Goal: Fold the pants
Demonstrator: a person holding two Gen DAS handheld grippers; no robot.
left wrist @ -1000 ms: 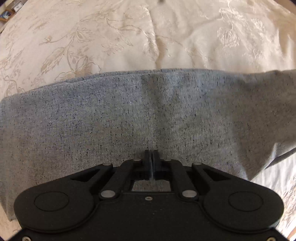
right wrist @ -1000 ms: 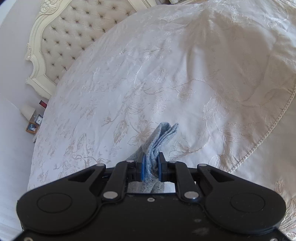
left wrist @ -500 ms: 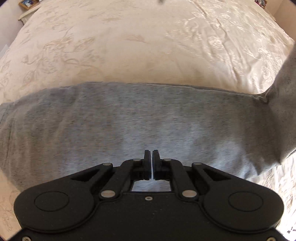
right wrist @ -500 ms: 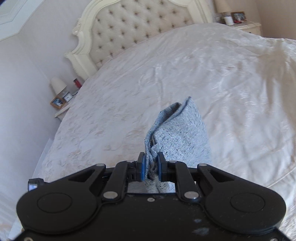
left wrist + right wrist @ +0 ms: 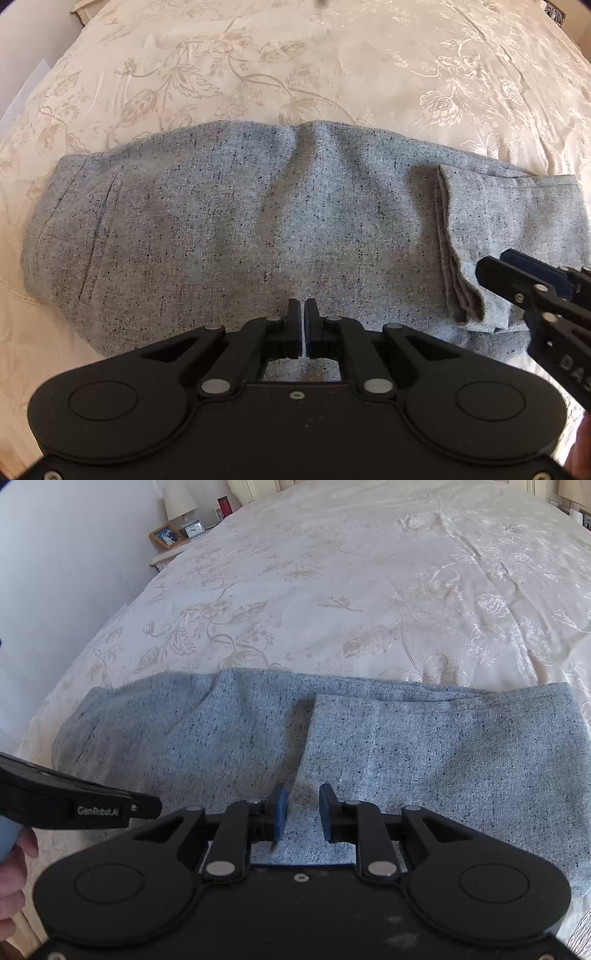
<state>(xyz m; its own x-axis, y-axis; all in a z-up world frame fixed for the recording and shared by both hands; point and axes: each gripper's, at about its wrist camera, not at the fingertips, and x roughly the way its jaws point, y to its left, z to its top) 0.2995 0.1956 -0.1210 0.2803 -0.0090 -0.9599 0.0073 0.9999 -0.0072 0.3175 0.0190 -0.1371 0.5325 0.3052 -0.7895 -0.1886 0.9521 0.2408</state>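
Note:
Grey speckled pants (image 5: 258, 229) lie flat across the bedspread, waist and pocket to the left. The leg ends are folded back over the right part, their hem edge (image 5: 448, 243) lying on top. In the right wrist view the pants (image 5: 424, 753) show the same fold edge in the middle. My left gripper (image 5: 303, 325) is shut and empty, just above the pants' near edge. My right gripper (image 5: 302, 810) is open and empty over the folded part; it shows in the left wrist view (image 5: 517, 273) at the right.
A cream floral bedspread (image 5: 332, 66) covers the bed all around the pants. In the right wrist view a nightstand (image 5: 173, 539) with a lamp, clock and photo frame stands far left by the white wall. The bed's left edge drops off near the waistband.
My right gripper carried the leg ends over, laid them on the pants and opened. My left gripper stayed shut, and its view drew back from the cloth.

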